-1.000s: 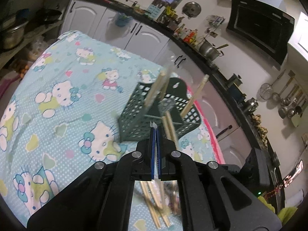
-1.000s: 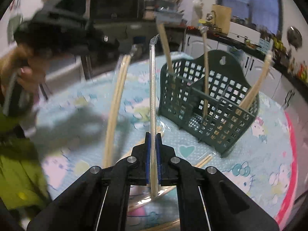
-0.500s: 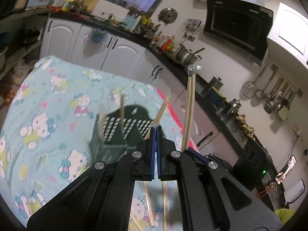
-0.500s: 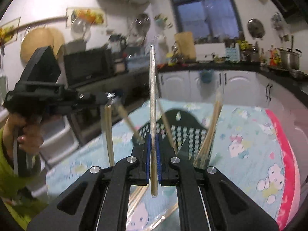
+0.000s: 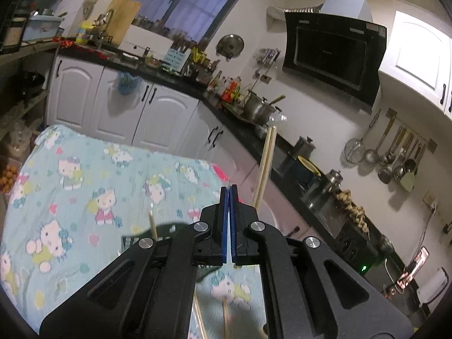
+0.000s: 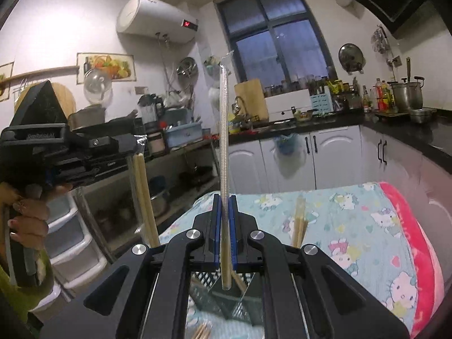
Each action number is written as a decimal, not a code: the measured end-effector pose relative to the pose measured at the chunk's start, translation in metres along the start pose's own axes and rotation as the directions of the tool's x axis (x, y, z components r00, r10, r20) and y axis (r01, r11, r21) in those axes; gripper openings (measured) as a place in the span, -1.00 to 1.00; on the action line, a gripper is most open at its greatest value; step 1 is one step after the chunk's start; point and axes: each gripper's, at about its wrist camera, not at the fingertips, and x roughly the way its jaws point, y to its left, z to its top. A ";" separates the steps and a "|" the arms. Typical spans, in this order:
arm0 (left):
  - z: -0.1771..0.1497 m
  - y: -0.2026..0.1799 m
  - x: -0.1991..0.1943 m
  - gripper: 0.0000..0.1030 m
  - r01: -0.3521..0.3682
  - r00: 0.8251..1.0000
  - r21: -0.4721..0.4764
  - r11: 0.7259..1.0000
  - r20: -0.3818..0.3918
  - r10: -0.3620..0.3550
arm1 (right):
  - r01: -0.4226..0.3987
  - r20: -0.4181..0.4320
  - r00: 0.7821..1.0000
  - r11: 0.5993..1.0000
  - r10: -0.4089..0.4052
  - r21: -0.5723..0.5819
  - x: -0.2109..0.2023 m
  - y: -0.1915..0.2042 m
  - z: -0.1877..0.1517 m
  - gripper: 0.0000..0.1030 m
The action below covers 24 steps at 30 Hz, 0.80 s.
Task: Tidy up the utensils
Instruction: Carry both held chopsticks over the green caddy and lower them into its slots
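My right gripper (image 6: 224, 197) is shut on a plastic-wrapped pair of chopsticks (image 6: 224, 141) that stands upright, high above the table. Under it lies the dark green utensil basket (image 6: 226, 296), mostly hidden by the gripper, with wooden chopsticks (image 6: 299, 226) sticking up from it. At the left a hand holds my left gripper (image 6: 132, 144), shut on the wrapper end of another pair (image 6: 144, 195) that hangs down. In the left wrist view the blue pads (image 5: 223, 220) are pressed together over the basket (image 5: 166, 228). A wrapped pair (image 5: 265, 163) rises just to their right.
The table wears a light blue cartoon-cat cloth (image 5: 84, 169) with a pink border (image 6: 415, 240). Loose chopsticks (image 6: 203, 330) lie on it near the basket. White cabinets (image 6: 333, 158) and a crowded black counter ring the far side. Plastic drawers (image 6: 65, 240) stand at the left.
Both grippers have risen with their chopsticks still held. The basket has dropped from the middle of each view to the bottom, behind the grippers. Both views now look more level into the kitchen.
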 end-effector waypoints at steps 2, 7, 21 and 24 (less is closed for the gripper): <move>0.009 0.002 0.005 -1.00 -0.004 1.000 -0.005 1.000 0.011 0.004 | 0.017 0.014 1.000 1.000 -0.018 0.015 0.008 -0.004 0.003 -0.90; 0.025 0.008 0.011 -1.00 -0.023 0.999 -0.009 1.000 0.042 0.023 | 0.062 0.032 0.998 0.997 -0.063 0.034 0.025 -0.016 0.001 -0.90; 0.018 0.042 0.040 -1.00 -0.051 0.998 -0.058 0.997 0.043 0.054 | 0.165 0.026 0.986 0.986 -0.166 0.035 0.058 -0.032 -0.022 -0.89; 0.012 0.047 0.044 -1.00 -0.055 0.998 -0.060 0.997 0.040 0.058 | 0.187 0.014 0.982 0.981 -0.188 0.042 0.063 -0.035 -0.033 -0.89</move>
